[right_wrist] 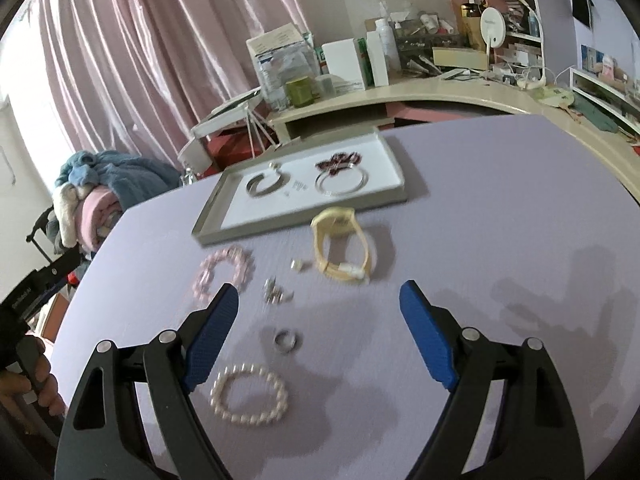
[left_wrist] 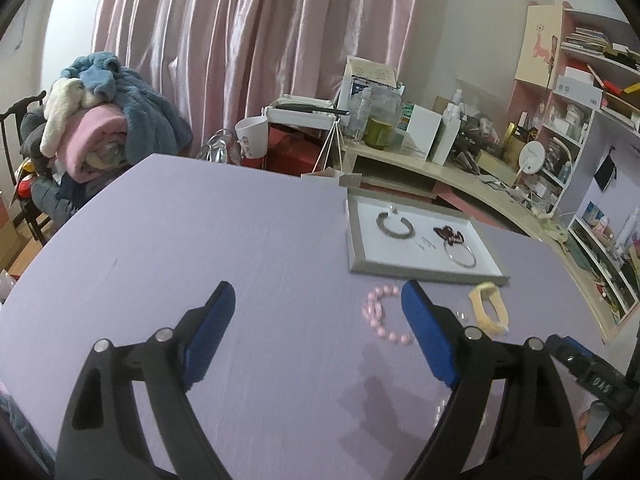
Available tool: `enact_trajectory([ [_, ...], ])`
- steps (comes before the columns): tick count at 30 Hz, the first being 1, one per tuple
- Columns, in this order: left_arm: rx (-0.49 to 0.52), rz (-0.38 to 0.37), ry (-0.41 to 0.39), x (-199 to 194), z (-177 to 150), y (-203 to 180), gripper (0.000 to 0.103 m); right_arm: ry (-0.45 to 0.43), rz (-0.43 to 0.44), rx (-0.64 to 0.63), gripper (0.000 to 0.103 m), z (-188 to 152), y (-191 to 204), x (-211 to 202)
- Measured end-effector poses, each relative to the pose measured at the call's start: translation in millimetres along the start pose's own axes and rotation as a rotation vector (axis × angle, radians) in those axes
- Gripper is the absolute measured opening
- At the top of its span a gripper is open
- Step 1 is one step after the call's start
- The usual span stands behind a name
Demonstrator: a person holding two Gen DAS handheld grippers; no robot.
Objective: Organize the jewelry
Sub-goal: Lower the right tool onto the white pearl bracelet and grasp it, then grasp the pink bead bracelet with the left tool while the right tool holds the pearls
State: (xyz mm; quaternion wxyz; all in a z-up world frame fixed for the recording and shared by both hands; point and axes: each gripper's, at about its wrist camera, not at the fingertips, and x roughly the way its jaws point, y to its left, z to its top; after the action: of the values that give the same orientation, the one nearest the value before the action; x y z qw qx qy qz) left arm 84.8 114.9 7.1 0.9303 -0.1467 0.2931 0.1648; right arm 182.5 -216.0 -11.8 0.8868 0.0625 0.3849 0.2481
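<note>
Jewelry lay scattered over the lilac table (right_wrist: 500, 184), some of it already in the shallow grey tray (right_wrist: 218, 216) with the white floor. Inside the tray sat a silver cuff bangle (right_wrist: 262, 184), a thin silver hoop (right_wrist: 340, 182) and a dark red butterfly piece (right_wrist: 338, 160) touching the hoop's far edge. Just in front of the tray, loose on the table, were a pink bead bracelet (right_wrist: 224, 272), a pale yellow watch (right_wrist: 342, 248) and a few small silver bits, too blurred to name. Nearer, a silver ring (right_wrist: 286, 340) and a white pearl bracelet (right_wrist: 248, 396) lay between the spread fingers of the right gripper (right_wrist: 316, 304), whose jaws stood wide apart, holding nothing. The left gripper (left_wrist: 318, 304) hovered likewise released and empty, its right finger partly hiding the pink beads. Behind the table stood a cluttered cream desk (left_wrist: 460, 176), pink curtains (left_wrist: 240, 40), pink shelves (left_wrist: 580, 92) and a chair heaped with blankets (left_wrist: 108, 120).
</note>
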Motion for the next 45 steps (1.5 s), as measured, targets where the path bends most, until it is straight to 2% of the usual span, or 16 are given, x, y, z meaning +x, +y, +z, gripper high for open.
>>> enact_trajectory([
  [4, 0.003, -0.002, 0.013, -13.8, -21.2, -0.9, 0.085, 0.039, 0.005, -0.034, 0.065, -22.0, 10.1, 2.8],
  [9, 0.03, -0.011, 0.048, -23.8, -44.1, -8.0, 0.085, 0.102, -0.02, -0.114, 0.052, -45.7, 23.8, 14.8],
  [15, 0.066, -0.008, 0.044, -34.9, -54.0, -14.1, 0.085, 0.153, -0.017, -0.135, 0.046, -57.6, 28.4, 25.5],
  [25, 0.042, 0.011, 0.051, -34.3, -53.6, -9.7, 0.085, 0.174, -0.057, -0.219, 0.039, -66.9, 38.9, 39.7],
  [26, 0.044, 0.01, 0.053, -33.5, -54.0, -10.3, 0.085, 0.169, -0.069, -0.241, 0.035, -67.7, 40.8, 40.0],
  [27, 0.045, 0.007, 0.057, -32.4, -54.4, -11.0, 0.085, 0.16, -0.094, -0.282, 0.023, -70.1, 44.2, 39.7],
  [28, 0.046, 0.005, 0.061, -31.1, -54.7, -11.9, 0.085, 0.161, -0.078, -0.294, 0.01, -71.0, 45.0, 39.2],
  [35, 0.049, -0.013, 0.099, -17.7, -55.2, -21.0, 0.085, 0.171, -0.07, -0.229, 0.01, -66.7, 29.0, 33.1],
  [38, 0.053, -0.025, 0.126, -5.9, -53.6, -26.2, 0.085, 0.128, -0.052, -0.173, 0.01, -55.0, 16.3, 20.8],
  [45, 0.064, -0.037, 0.168, 25.7, -47.9, -38.3, 0.089, 0.047, -0.006, -0.139, 0.01, -28.7, 7.4, -1.0],
])
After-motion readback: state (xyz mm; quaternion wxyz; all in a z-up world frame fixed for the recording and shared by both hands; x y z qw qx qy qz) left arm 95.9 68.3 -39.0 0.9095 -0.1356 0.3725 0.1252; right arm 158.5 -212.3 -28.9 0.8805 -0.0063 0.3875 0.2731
